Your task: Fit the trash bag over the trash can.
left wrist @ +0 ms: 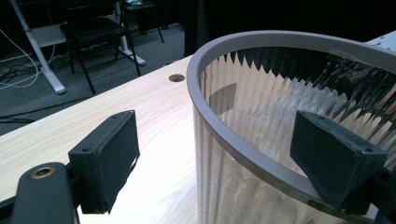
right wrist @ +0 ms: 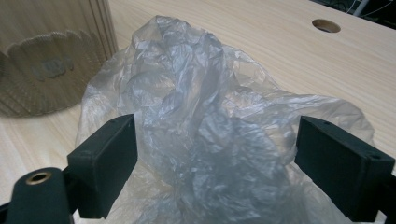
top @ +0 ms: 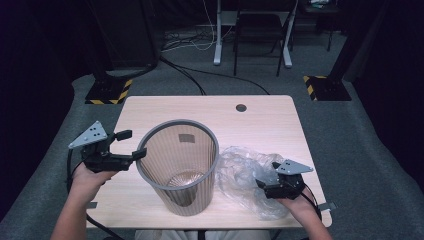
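Observation:
A grey mesh wastebasket (top: pixel 155 131) stands upright on the wooden table (top: pixel 270 125), left of its middle. My left gripper (top: pixel 135 143) is open and straddles the basket's left rim (left wrist: pixel 243 154): one jaw is outside the wall, the other inside, and neither pad presses. A crumpled clear plastic bag (top: pixel 240 167) lies to the right of the basket. My right gripper (top: pixel 268 174) is open at the bag's near right side. In the right gripper view the bag (right wrist: pixel 201 107) bulges between the two wide jaws (right wrist: pixel 215 154) without being pinched. The basket's wall (right wrist: pixel 51 70) stands behind the bag.
A round cable hole (top: pixel 241 107) sits near the table's far edge. Beyond the table are grey carpet, cables, a chair (top: pixel 260 30) and two stands with yellow-black bases (top: pixel 107 91). Bare tabletop lies behind the basket and the bag.

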The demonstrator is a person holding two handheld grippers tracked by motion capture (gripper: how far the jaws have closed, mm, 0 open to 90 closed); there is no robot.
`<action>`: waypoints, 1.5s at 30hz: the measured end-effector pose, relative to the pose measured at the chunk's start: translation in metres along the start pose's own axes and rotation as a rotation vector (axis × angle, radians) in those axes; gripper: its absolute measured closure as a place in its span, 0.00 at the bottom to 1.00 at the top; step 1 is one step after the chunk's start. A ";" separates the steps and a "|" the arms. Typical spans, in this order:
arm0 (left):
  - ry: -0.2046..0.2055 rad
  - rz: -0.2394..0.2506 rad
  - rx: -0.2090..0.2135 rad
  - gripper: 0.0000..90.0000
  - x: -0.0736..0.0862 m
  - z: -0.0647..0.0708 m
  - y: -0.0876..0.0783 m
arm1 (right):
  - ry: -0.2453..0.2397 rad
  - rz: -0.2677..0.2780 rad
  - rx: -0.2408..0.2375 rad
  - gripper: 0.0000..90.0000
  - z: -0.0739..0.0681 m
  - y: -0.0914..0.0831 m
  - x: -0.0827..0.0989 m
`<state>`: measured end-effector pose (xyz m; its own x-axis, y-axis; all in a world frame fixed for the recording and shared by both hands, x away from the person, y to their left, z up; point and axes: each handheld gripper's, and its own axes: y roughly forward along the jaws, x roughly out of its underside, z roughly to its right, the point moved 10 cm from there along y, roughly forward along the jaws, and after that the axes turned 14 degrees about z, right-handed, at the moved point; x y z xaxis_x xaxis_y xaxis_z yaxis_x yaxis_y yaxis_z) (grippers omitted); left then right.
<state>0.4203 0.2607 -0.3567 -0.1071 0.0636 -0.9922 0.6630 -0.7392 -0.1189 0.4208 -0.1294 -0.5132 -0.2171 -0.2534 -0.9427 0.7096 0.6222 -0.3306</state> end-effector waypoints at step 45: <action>0.026 0.002 0.012 0.17 -0.006 0.004 -0.002 | 0.036 -0.134 -0.060 0.70 0.012 0.021 0.037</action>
<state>0.4167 0.2595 -0.3502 -0.0862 0.0790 -0.9931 0.6542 -0.7473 -0.1162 0.4355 -0.1347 -0.5549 -0.3321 -0.3112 -0.8904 0.6317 0.6277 -0.4550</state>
